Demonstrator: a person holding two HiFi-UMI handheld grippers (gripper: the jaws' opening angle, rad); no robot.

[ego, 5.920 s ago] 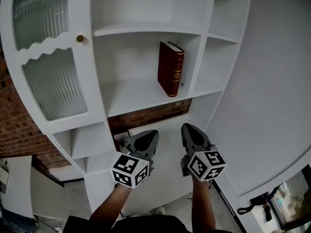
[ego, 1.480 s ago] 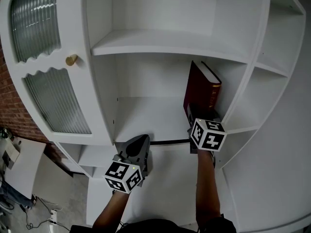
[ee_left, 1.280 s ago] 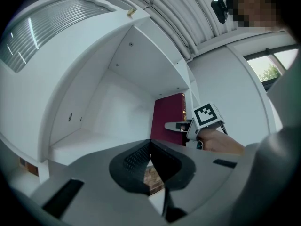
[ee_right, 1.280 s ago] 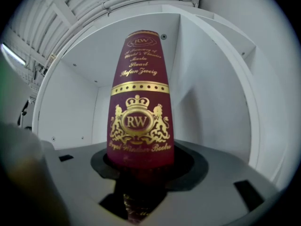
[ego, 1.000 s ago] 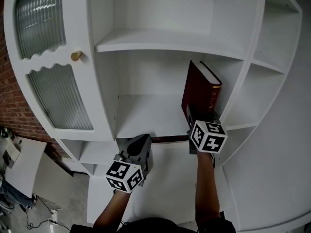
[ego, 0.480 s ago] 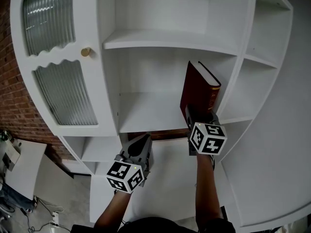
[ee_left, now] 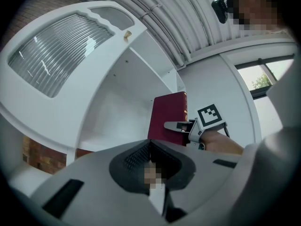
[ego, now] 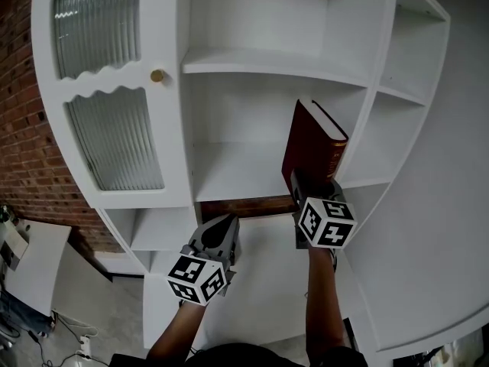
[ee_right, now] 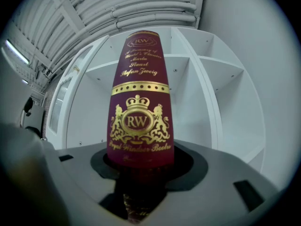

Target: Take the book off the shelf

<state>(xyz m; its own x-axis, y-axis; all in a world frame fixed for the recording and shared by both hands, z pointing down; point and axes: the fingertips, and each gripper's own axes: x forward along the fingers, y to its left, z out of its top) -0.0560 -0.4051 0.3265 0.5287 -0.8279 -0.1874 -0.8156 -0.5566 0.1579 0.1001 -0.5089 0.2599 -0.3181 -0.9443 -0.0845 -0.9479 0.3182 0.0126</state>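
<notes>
Plainly, the right claw (ego: 309, 191) is clamped on the lower spine of the book (ego: 312, 138), a jaw pressed to each cover and the gilt spine facing back along them. In the head view the book stands at twelve o'clock from that claw, its long axis upright, at the front lip of the shelf (ego: 237, 170) and at the right end of the compartment. Whether its foot is resting on the board cannot be told, since the claw hides it. The left claw (ego: 226, 225) hangs at about eight o'clock from the book, well apart from it, jaws together with nothing between them, so the right hand alone has the job. The tight side is three o'clock, where the white upright (ego: 365, 140) runs just beside the far cover; the upper shelf (ego: 267, 63) sits at twelve o'clock, apart from the book's head. Open room lies at nine o'clock across the bare board, and at six o'clock, back toward the person. My judgement is that the draw should run straight toward six o'clock, keeping the book upright and off the upright at three; a low grip on a tall book may let its head tip.
</notes>
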